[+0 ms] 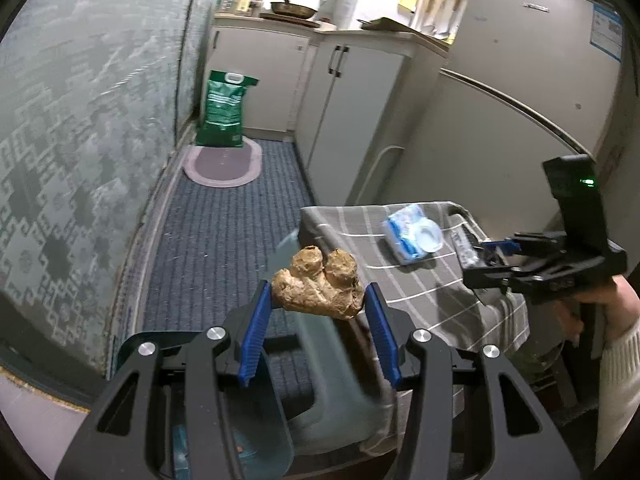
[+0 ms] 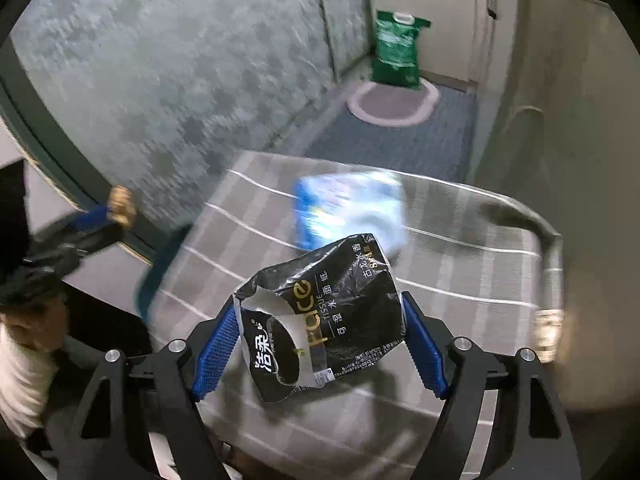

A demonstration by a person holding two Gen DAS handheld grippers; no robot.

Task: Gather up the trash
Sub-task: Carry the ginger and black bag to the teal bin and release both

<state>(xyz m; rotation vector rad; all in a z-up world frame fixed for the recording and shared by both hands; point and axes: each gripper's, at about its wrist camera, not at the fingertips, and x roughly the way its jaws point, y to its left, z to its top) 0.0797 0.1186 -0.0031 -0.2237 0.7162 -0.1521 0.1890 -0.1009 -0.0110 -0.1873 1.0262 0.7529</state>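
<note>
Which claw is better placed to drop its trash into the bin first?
Probably the left claw: it holds the ginger directly over the bin, while the right claw holds its black wrapper above the cloth.

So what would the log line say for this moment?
left gripper: holds ginger | right gripper: holds black wrapper | blue pack: on cloth

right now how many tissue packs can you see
2: a black tissue pack between the right tongs, and a blue-and-white pack lying on the striped cloth. More may be hidden out of view.
</note>
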